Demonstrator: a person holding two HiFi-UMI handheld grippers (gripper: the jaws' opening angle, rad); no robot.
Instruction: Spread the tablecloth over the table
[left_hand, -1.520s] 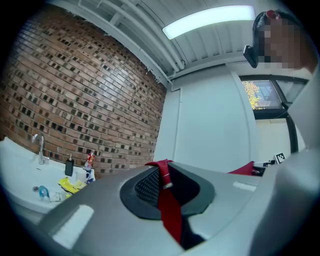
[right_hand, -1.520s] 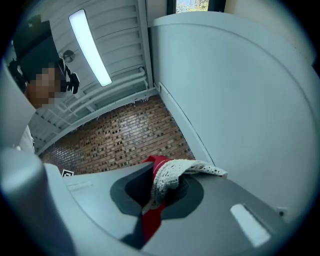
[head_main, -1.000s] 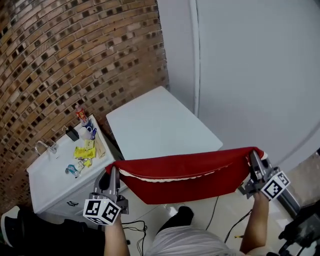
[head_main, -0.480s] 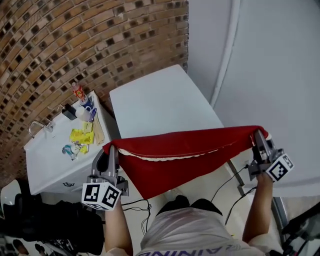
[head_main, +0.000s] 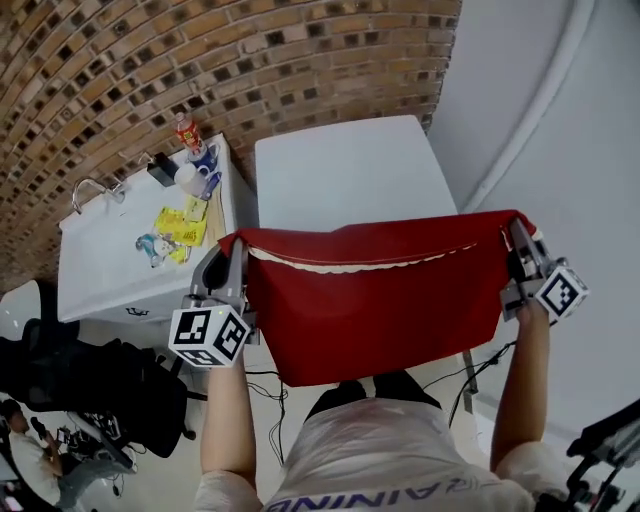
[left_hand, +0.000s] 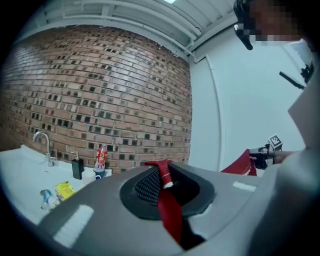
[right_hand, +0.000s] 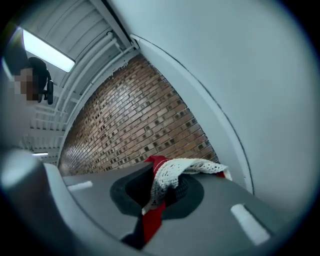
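Observation:
A red tablecloth (head_main: 380, 300) with a white lace edge hangs stretched between my two grippers, above the near end of the white table (head_main: 350, 175). My left gripper (head_main: 238, 243) is shut on its left corner; the pinched red cloth (left_hand: 165, 182) shows between the jaws in the left gripper view. My right gripper (head_main: 514, 226) is shut on the right corner, where red cloth and lace trim (right_hand: 172, 175) bunch between the jaws. The cloth hides the table's near edge.
A white sink counter (head_main: 110, 270) stands left of the table with a tap (head_main: 88, 188), a red bottle (head_main: 186, 130), cups and yellow packets (head_main: 185, 222). A brick wall (head_main: 200, 60) runs behind; a white wall (head_main: 580, 150) on the right. A black chair (head_main: 110, 385) and floor cables lie near my legs.
Both grippers have carried the stretched cloth sideways until it hangs squarely in front of the table's near end. The grip on both corners is unchanged.

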